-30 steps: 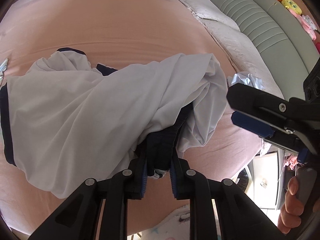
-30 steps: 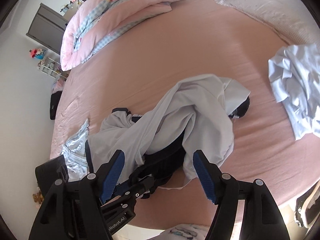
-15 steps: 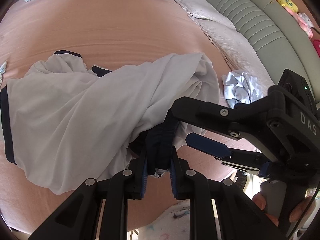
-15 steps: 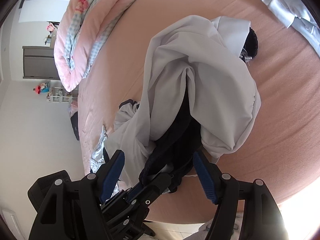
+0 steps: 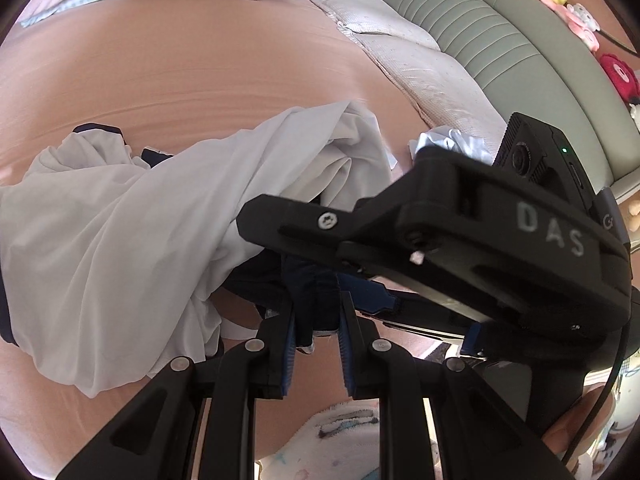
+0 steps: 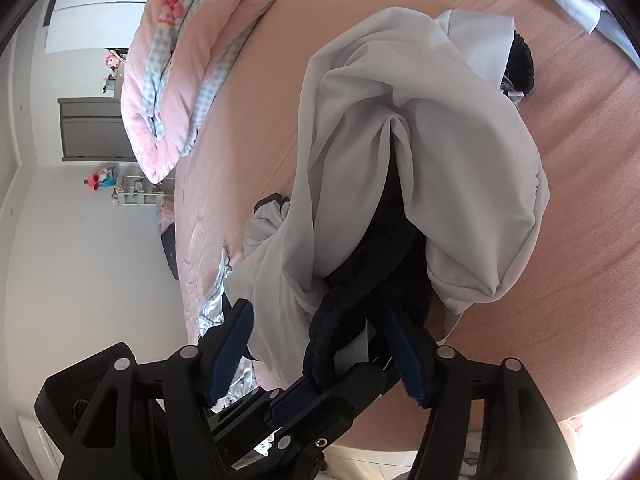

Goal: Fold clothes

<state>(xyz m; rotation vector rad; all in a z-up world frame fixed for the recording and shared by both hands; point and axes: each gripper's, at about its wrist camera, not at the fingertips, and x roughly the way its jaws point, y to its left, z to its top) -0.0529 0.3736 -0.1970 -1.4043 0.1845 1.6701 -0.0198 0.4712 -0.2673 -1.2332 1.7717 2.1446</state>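
A white garment with navy trim (image 5: 120,232) lies crumpled on the pink bed; it also shows in the right wrist view (image 6: 420,168). My left gripper (image 5: 316,320) is shut on its navy collar band (image 5: 316,300) near the bed's front edge. My right gripper (image 6: 320,332) is open, its fingers (image 6: 404,344) either side of the same navy band (image 6: 360,292), right beside the left gripper. In the left wrist view the right gripper's body (image 5: 460,240) crosses in from the right, over the collar.
A pink bed sheet (image 5: 200,80) covers the bed. A pink checked quilt (image 6: 180,52) lies folded at the far end. A silvery garment (image 5: 452,144) lies to the right, by pale pillows (image 5: 420,68) and a green headboard (image 5: 520,40). Another silvery cloth (image 6: 216,300) sits left.
My right gripper has moved in from the right and rotated, closing in on the navy collar held by my left gripper. The left gripper has kept its grip.
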